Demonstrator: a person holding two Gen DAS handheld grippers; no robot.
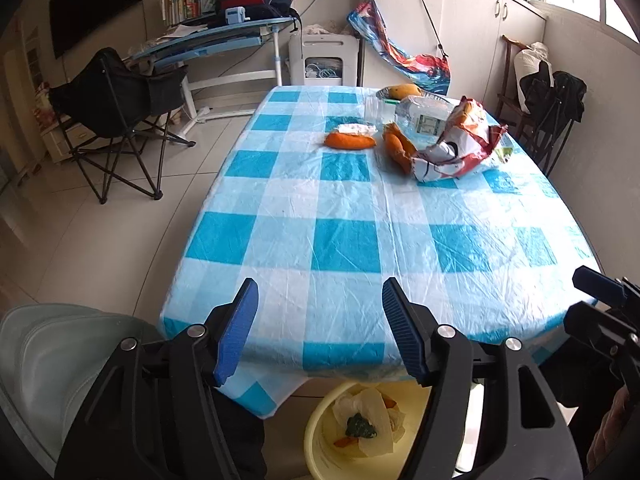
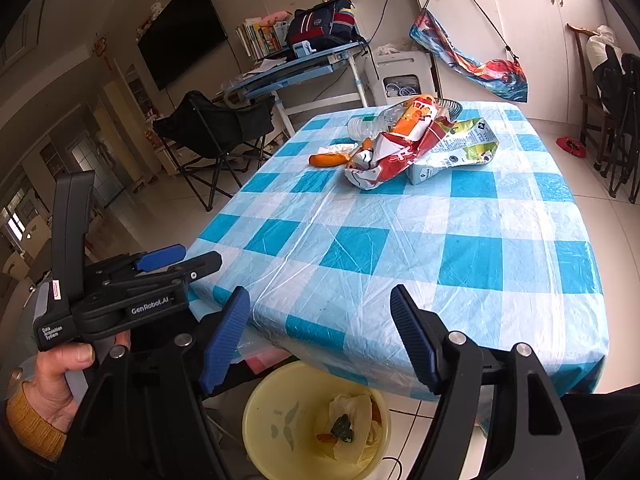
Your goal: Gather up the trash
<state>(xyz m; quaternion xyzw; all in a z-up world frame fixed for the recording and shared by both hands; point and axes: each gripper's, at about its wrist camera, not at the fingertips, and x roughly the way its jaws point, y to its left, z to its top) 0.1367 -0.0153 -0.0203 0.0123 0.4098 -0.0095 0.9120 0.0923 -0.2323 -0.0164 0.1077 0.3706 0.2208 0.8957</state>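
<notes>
Left wrist view: entries as recorded.
Left gripper [image 1: 318, 328]: ribbed blue pads were found apart with nothing between them; it was held over the near table edge, judged to be between pickups.
Table [image 1: 344, 240]: it was draped in a thin, creased plastic cloth of blue and white checks.
Trash on table: a crumpled red and white snack bag [image 1: 460, 148] was heaped at the far right corner against a clear plastic bottle [image 1: 424, 114].
Orange peels [image 1: 350, 140]: curved pieces were laid beside a white wad, just left of the bag.
Bin [image 1: 320, 424]: a round yellow plastic tub was set on the floor under the near edge, judged handy for dropping; paper and scraps were already inside.

Right wrist view: entries as recorded.
Right gripper [image 2: 320, 336]: its jaws were likewise found apart and empty, poised above the bin [image 2: 256, 412].
Left gripper [image 2: 176, 258]: it was seen from the side at left, gripped by a hand [image 2: 66, 376] in a mustard knit cuff.
Carton [image 2: 456, 152]: a flattened green and white drink carton was seen beneath the snack bag [image 2: 396, 156].
Remaining work: the pile was well apart from both grippers, so a reach across the table was judged necessary.
</notes>
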